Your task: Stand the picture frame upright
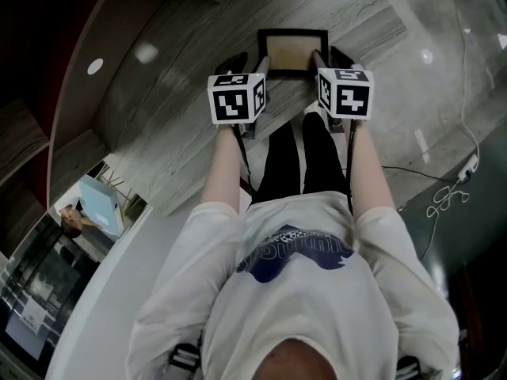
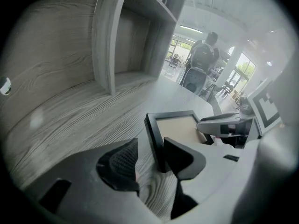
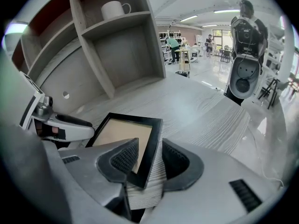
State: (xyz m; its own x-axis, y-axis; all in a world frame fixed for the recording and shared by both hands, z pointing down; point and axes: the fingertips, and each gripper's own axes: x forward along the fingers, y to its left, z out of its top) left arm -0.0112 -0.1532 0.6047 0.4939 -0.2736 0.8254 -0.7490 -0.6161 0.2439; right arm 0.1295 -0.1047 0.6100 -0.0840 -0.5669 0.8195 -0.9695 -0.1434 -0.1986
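A black picture frame [image 1: 295, 52] with a tan centre lies flat on the grey wood-grain table [image 1: 182, 125], at its far side. My left gripper [image 1: 247, 63] straddles the frame's left edge and my right gripper [image 1: 331, 58] its right edge. In the left gripper view the frame [image 2: 180, 127] has its black rim close to the right jaw, and the left gripper [image 2: 150, 146] is open with table showing beside the left jaw. In the right gripper view the frame's near corner [image 3: 142, 169] sits between the jaws of the right gripper [image 3: 149, 146], with a strip of table between rim and right jaw.
Grey shelving [image 3: 107, 45] rises behind the frame, with a white mug [image 3: 114, 8] on an upper shelf. The table's right edge drops to a shiny floor with a white cable [image 1: 447, 196]. A person [image 2: 203, 55] stands in the room beyond.
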